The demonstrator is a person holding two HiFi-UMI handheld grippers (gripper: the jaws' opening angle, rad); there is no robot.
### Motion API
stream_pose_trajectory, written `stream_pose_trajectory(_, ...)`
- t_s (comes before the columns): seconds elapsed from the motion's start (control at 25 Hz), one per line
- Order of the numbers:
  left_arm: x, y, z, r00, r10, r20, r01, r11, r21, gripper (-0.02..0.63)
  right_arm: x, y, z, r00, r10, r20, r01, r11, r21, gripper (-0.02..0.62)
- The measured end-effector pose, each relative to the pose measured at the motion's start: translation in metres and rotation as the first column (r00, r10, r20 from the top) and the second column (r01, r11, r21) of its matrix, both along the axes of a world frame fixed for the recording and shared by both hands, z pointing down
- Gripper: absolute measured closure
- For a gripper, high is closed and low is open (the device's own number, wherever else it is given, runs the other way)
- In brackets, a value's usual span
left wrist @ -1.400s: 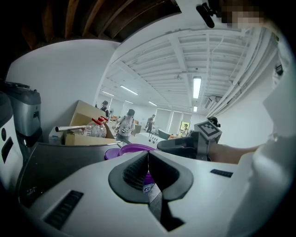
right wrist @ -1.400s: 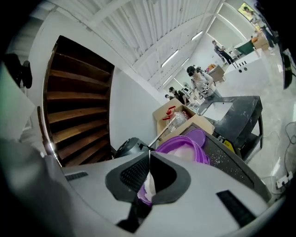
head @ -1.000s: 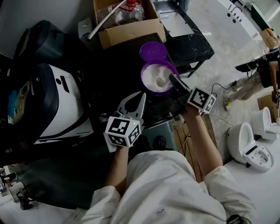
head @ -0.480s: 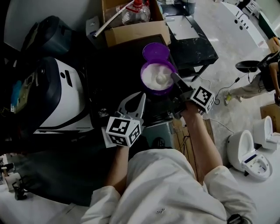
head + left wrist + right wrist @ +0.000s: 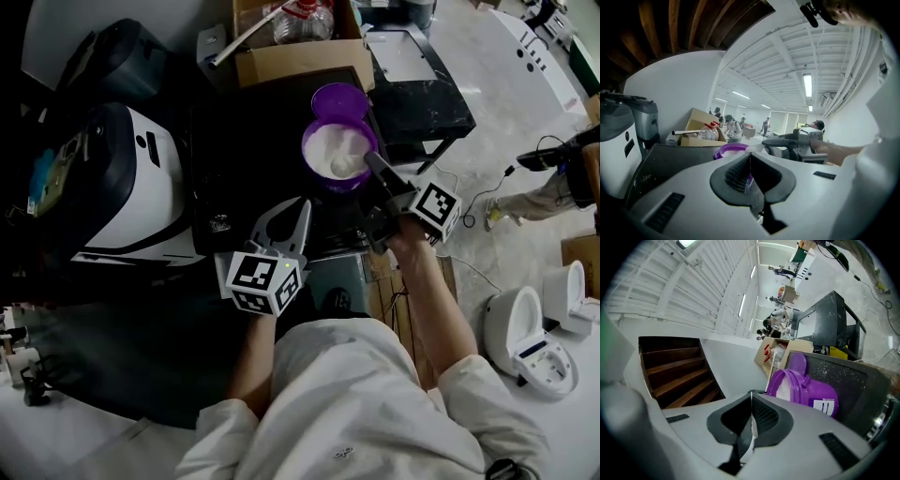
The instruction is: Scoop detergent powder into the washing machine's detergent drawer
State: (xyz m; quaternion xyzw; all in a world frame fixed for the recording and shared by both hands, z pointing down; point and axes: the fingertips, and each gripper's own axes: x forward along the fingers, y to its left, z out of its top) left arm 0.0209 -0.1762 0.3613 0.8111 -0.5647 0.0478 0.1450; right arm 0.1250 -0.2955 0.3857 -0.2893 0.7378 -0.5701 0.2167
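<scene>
A purple tub (image 5: 323, 174) of white detergent powder stands open on a black top, its purple lid (image 5: 339, 98) lying just behind it. My right gripper (image 5: 375, 169) reaches in from the right, shut on the handle of a white scoop (image 5: 345, 166) whose bowl sits in the powder. The tub (image 5: 806, 390) fills the right gripper view. My left gripper (image 5: 298, 208) hovers in front of the tub, shut and empty. From the left gripper view, the tub (image 5: 733, 149) shows past the jaws. A white and dark washing machine (image 5: 131, 202) stands at the left; I see no drawer.
A cardboard box (image 5: 300, 58) with a plastic bottle (image 5: 305, 21) stands behind the tub. A black table (image 5: 417, 89) is at the back right. White fixtures (image 5: 525, 333) sit on the floor at the right, near cables and a person's legs (image 5: 553, 178).
The head view has swung slightly, so the tub sits a little higher in frame. The right gripper still holds the scoop in the powder. The left gripper has hardly moved.
</scene>
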Motion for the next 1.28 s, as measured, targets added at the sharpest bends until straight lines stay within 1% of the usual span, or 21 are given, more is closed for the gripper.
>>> stream_pose_trajectory(0.24, -0.003, 0.019, 0.001, 0.999, -0.052, 0.0, 0.052, 0.999, 0.004, 0.587, -0.009, 0.022, -0.009, 0.998, -0.052, 0.04, 0.052, 0.999, 0.003, 0.584)
stream_pose_trajectory(0.48, -0.014, 0.04, 0.005, 0.995, -0.097, -0.003, 0.097, 0.995, -0.001, 0.586, -0.025, 0.044, -0.009, 0.993, -0.104, 0.053, 0.104, 0.995, -0.004, 0.584)
stream_pose_trajectory(0.6, -0.023, 0.051, 0.006, 0.993, -0.114, -0.005, 0.114, 0.993, -0.004, 0.586, -0.037, 0.059, -0.007, 0.99, -0.129, 0.048, 0.13, 0.992, 0.0, 0.585)
stream_pose_trajectory(0.76, -0.038, 0.064, 0.009, 0.992, -0.129, -0.004, 0.129, 0.992, -0.011, 0.586, -0.054, 0.078, 0.005, 0.987, -0.155, 0.04, 0.156, 0.987, -0.024, 0.586)
stream_pose_trajectory(0.88, -0.051, 0.074, 0.012, 0.991, -0.136, -0.003, 0.136, 0.991, -0.018, 0.586, -0.065, 0.089, 0.009, 0.985, -0.165, 0.052, 0.168, 0.985, -0.038, 0.586)
stream_pose_trajectory(1.0, -0.068, 0.089, 0.015, 0.99, -0.14, -0.004, 0.14, 0.99, -0.021, 0.588, -0.081, 0.104, 0.008, 0.983, -0.174, 0.062, 0.176, 0.984, -0.031, 0.586)
stream_pose_trajectory(1.28, -0.104, 0.113, 0.02, 0.988, -0.156, -0.002, 0.156, 0.987, -0.03, 0.588, -0.11, 0.133, 0.013, 0.978, -0.203, 0.049, 0.204, 0.979, -0.021, 0.586)
